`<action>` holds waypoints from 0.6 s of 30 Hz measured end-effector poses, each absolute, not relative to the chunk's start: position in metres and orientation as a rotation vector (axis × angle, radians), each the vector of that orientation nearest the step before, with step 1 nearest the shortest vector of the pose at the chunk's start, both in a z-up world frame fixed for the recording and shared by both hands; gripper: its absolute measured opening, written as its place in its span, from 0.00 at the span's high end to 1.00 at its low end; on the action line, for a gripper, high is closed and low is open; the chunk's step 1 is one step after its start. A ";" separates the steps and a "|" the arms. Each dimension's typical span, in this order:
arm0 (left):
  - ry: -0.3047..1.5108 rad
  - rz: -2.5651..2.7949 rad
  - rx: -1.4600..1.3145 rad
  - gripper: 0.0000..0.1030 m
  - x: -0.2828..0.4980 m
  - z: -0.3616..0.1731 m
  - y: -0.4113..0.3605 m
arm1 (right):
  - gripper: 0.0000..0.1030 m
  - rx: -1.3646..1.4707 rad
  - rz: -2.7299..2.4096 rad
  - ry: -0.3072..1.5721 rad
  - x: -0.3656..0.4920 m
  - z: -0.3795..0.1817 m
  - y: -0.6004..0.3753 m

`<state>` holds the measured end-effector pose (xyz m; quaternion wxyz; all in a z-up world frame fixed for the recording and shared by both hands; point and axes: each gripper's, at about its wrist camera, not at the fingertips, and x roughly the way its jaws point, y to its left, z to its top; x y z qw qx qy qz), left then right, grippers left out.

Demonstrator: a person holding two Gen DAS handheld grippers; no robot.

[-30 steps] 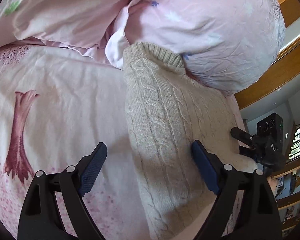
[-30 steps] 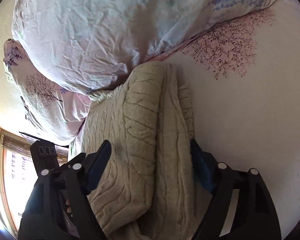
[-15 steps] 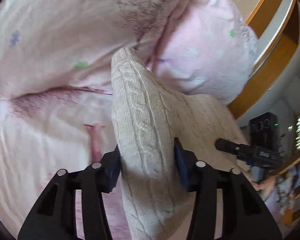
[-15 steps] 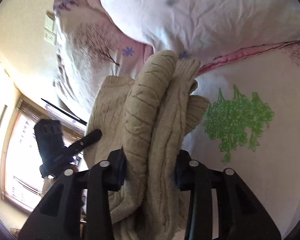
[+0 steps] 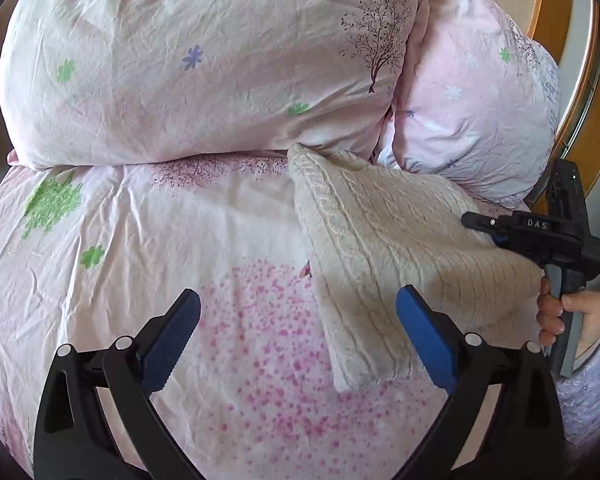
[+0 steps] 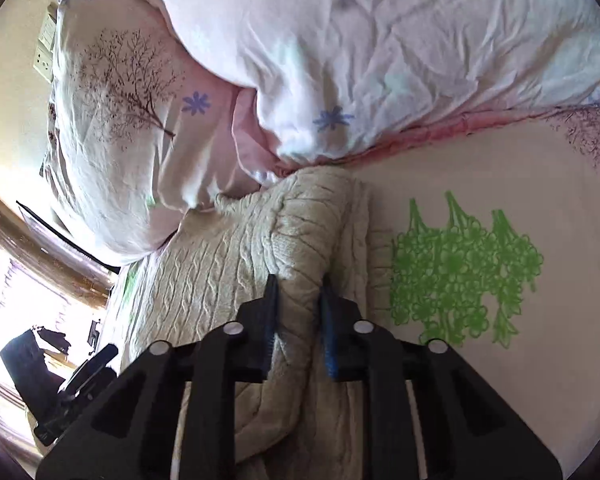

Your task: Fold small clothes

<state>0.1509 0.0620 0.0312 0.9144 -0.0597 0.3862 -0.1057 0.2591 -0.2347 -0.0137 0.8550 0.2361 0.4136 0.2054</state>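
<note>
Both grippers have black frames, silver pivot screws and blue ribbed pads. The right gripper bears "DAS" lettering; a lilac patterned sleeve sits at four o'clock.

Sweater on bed, before pillows

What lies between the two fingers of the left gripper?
In the left wrist view, only the pink-dotted bedsheet lies between the open left gripper's fingers; the beige knit sweater reaches only its right finger.
</note>
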 end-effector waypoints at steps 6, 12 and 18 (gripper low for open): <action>0.844 -0.175 -0.057 0.01 0.130 0.021 0.056 | 0.75 0.512 0.282 0.852 0.244 -0.009 -0.266; 0.943 -0.102 0.012 0.01 0.117 0.004 0.036 | 0.08 0.387 0.309 0.704 0.150 0.027 -0.258; 0.964 -0.107 0.081 0.01 0.112 -0.013 0.015 | 0.02 0.213 0.178 0.835 0.102 -0.017 -0.221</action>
